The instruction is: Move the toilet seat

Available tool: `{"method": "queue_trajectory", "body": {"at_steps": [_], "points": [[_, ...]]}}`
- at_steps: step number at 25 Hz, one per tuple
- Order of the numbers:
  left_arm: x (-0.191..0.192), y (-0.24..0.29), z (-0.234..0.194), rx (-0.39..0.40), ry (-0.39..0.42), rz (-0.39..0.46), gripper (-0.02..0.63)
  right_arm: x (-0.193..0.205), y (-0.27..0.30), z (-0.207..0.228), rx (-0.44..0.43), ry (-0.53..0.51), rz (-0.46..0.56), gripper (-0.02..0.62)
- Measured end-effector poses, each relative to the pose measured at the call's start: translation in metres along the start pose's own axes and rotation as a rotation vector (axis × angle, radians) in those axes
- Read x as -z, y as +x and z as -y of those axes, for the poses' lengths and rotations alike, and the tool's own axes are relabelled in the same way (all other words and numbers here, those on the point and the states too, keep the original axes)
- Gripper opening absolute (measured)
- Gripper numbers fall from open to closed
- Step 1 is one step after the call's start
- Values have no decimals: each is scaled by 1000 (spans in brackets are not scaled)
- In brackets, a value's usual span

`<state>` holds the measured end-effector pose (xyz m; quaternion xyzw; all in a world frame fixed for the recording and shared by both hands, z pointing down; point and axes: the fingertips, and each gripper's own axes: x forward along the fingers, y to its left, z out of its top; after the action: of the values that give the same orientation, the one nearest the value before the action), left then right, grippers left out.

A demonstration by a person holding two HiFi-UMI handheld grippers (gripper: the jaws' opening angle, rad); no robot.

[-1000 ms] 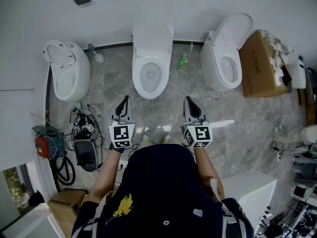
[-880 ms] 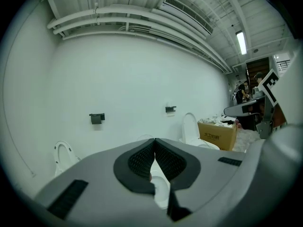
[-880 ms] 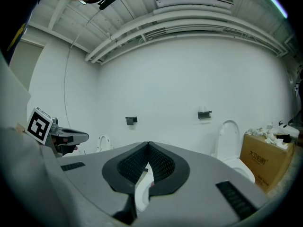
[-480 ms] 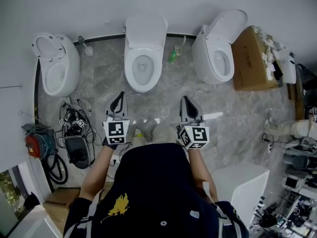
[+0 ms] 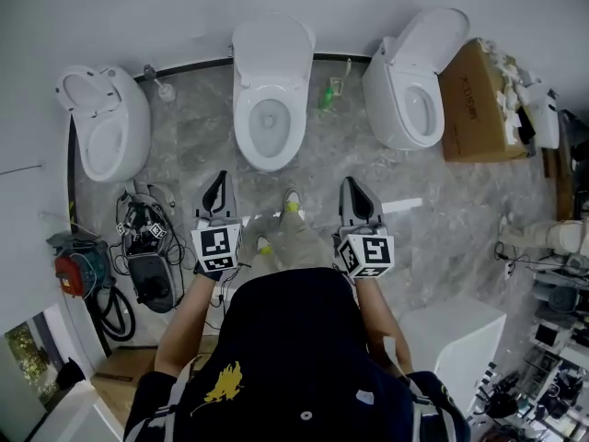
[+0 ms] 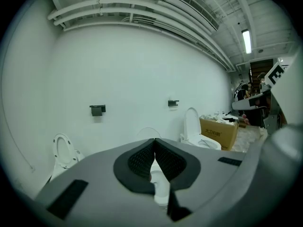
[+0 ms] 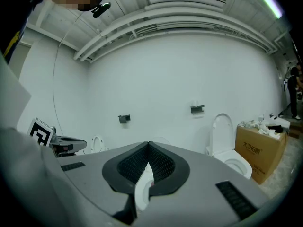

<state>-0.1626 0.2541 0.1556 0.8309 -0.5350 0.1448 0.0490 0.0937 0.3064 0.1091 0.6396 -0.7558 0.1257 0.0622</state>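
Three white toilets stand along the far wall. The middle toilet [image 5: 270, 109] is straight ahead of me, its lid [image 5: 271, 42] raised against the wall and its bowl open. My left gripper [image 5: 217, 184] and right gripper [image 5: 352, 190] are held side by side above the floor, short of that toilet, both shut and empty. In the left gripper view the shut jaws [image 6: 154, 143] point at the middle toilet [image 6: 160, 186]. In the right gripper view the shut jaws [image 7: 148, 148] frame the same bowl [image 7: 142, 188]. The person's shoe [image 5: 291, 201] is between the grippers.
A left toilet [image 5: 101, 132] and a right toilet [image 5: 409, 90] flank the middle one, lids up. A cardboard box [image 5: 479, 95] sits at the right. A toilet brush [image 5: 161, 88], a green bottle [image 5: 327, 95], cables and gear [image 5: 147, 256] and a white cabinet [image 5: 460, 339] are around.
The person has stepped forward, with one shoe now out between the grippers. Both grippers stay shut, held side by side towards the middle toilet.
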Motion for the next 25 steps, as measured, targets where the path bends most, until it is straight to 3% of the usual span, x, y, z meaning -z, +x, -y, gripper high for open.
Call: {"method": "queue_trajectory", "body": {"at_steps": [4, 9, 16, 25], "points": [[-7, 35, 4, -17, 37, -38, 18, -6, 40, 22, -33, 8, -13, 26], [-18, 87, 5, -42, -1, -55, 18, -17, 95, 48, -91, 12, -17, 26], [-19, 141, 7, -72, -25, -94, 18, -3, 152, 70, -197, 17, -90, 26], [-23, 165, -4, -83, -19, -84, 18, 10, 191, 73, -209, 9, -120, 26]]}}
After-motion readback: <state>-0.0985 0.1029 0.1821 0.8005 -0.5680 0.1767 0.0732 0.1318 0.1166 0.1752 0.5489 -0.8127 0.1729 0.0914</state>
